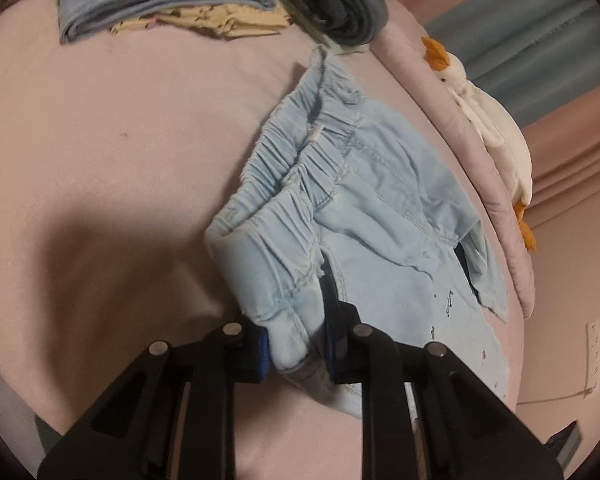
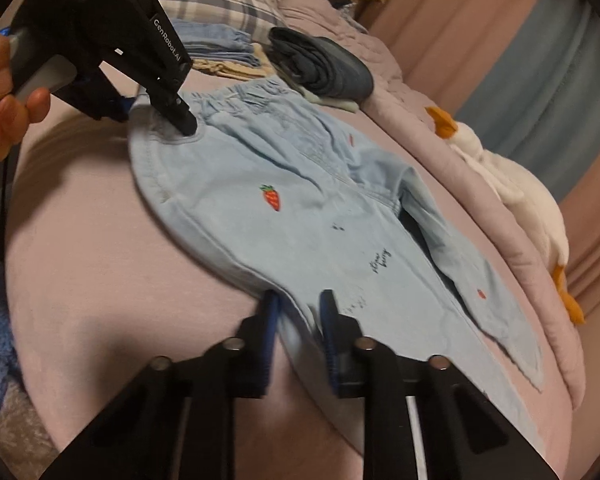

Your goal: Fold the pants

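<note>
Light blue pants [image 2: 284, 216] with small strawberry prints lie on the pink bed [image 2: 100, 264]. Their elastic waistband [image 1: 300, 168] points to the far side in the left wrist view. My left gripper [image 1: 298, 340] is shut on the near corner of the waistband; it also shows in the right wrist view [image 2: 168, 114] at the pants' far left corner. My right gripper [image 2: 298, 332] is shut on the near edge of a pant leg, with cloth between its blue pads.
A stack of folded clothes [image 1: 160, 0] and a dark folded garment [image 1: 332, 4] lie at the far end of the bed. A white plush duck [image 2: 512, 184] lies along the bed's right edge by a rolled pink blanket [image 2: 420, 120]. Curtains hang to the right.
</note>
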A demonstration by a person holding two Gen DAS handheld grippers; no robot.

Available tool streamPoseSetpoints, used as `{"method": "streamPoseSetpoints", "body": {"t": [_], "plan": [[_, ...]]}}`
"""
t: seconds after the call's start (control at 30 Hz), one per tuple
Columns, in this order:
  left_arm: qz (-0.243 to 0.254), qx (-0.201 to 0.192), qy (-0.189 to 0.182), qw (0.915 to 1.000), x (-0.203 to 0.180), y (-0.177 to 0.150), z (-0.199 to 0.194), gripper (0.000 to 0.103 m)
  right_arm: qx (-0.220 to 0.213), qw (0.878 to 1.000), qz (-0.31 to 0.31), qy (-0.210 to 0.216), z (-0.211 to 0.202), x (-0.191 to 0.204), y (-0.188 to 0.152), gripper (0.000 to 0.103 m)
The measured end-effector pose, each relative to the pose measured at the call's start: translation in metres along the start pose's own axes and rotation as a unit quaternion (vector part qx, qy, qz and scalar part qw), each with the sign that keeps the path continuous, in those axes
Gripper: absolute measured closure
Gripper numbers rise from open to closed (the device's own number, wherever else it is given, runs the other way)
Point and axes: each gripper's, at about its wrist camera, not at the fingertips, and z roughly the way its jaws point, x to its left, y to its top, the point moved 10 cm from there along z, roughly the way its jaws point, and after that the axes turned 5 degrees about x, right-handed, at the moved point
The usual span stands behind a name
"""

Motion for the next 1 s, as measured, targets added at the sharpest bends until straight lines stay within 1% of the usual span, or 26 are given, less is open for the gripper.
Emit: {"method": "streamPoseSetpoints", "body": {"t": [0.07,0.1,0.2,0.27,0.33,0.37,0.4,0.43,0.47,0.5,0.53,0.6,0.67,0.7,0.73,0.77,0.8,0.83,0.87,0.9,0.93,0.97,1.0], "plan": [[0.010,-0.002,0.009,0.9999,-0.001,-0.001,-0.001,0.083,0.005,1.000,0.007,0.012,-0.003,0.000,0.001,0.094],[0.013,-0.001,0.021,0.9997,0.002,-0.002,0.000,0.082,0.006,1.000,0.012,0.017,-0.006,0.000,0.002,0.096],[0.018,0.007,0.035,0.9992,0.007,-0.006,0.002,0.079,0.000,1.000,0.010,0.018,-0.015,0.001,0.003,0.096],[0.033,0.005,0.055,0.9979,0.008,-0.007,-0.005,0.073,0.010,0.999,0.012,0.031,-0.012,0.007,-0.001,0.096],[0.060,-0.006,0.090,0.9941,0.010,-0.006,-0.017,0.058,0.030,0.998,0.019,0.047,-0.004,0.015,-0.012,0.095],[0.067,-0.017,0.101,0.9925,0.010,-0.004,-0.023,0.055,0.033,0.998,0.018,0.045,-0.004,0.017,-0.014,0.092],[0.078,-0.035,0.112,0.9900,0.010,0.000,-0.034,0.049,0.033,0.998,0.016,0.046,-0.006,0.017,-0.014,0.089],[0.081,-0.045,0.117,0.9888,0.009,0.002,-0.038,0.046,0.033,0.998,0.014,0.053,-0.009,0.019,-0.014,0.080],[0.089,-0.059,0.122,0.9868,0.006,0.006,-0.046,0.045,0.032,0.997,0.012,0.074,-0.016,0.019,-0.014,0.074],[0.100,-0.087,0.111,0.9850,-0.001,0.013,-0.049,0.043,0.030,0.996,0.016,0.088,-0.022,0.019,-0.013,0.062],[0.111,-0.089,0.106,0.9841,-0.008,0.015,-0.048,0.043,0.026,0.994,0.026,0.104,-0.028,0.016,-0.012,0.059],[0.137,-0.076,0.080,0.9845,-0.030,0.015,-0.039,0.043,0.012,0.987,0.072,0.140,-0.041,0.003,-0.006,0.059],[0.170,-0.063,0.053,0.9820,-0.056,0.012,-0.026,0.044,0.003,0.977,0.137,0.163,-0.043,-0.020,-0.003,0.059],[0.196,-0.057,0.047,0.9780,-0.072,0.010,-0.015,0.044,0.000,0.967,0.185,0.177,-0.040,-0.037,-0.003,0.059],[0.210,-0.049,0.042,0.9756,-0.080,0.007,-0.007,0.044,0.006,0.955,0.231,0.184,-0.031,-0.055,-0.006,0.059],[0.228,-0.026,0.024,0.9729,-0.092,0.002,0.009,0.044,0.015,0.949,0.255,0.182,-0.024,-0.064,-0.009,0.059],[0.231,-0.011,0.025,0.9726,-0.095,0.000,0.021,0.045,0.029,0.941,0.288,0.175,-0.010,-0.079,-0.016,0.059],[0.231,-0.003,0.039,0.9721,-0.093,0.000,0.033,0.047,0.037,0.933,0.316,0.170,0.003,-0.092,-0.023,0.059],[0.232,0.001,0.062,0.9707,-0.086,0.001,0.043,0.047,0.041,0.927,0.331,0.172,0.009,-0.097,-0.027,0.059],[0.230,0.001,0.090,0.9689,-0.076,0.003,0.052,0.048,0.049,0.914,0.359,0.183,0.020,-0.105,-0.035,0.059],[0.229,0.002,0.098,0.9685,-0.069,0.004,0.056,0.056,0.057,0.901,0.382,0.196,0.028,-0.111,-0.043,0.059],[0.229,-0.005,0.091,0.9691,-0.066,0.005,0.056,0.057,0.064,0.895,0.396,0.195,0.033,-0.117,-0.051,0.059],[0.234,-0.012,0.082,0.9688,-0.064,0.006,0.052,0.061,0.075,0.891,0.409,0.180,0.039,-0.127,-0.065,0.059]]}}
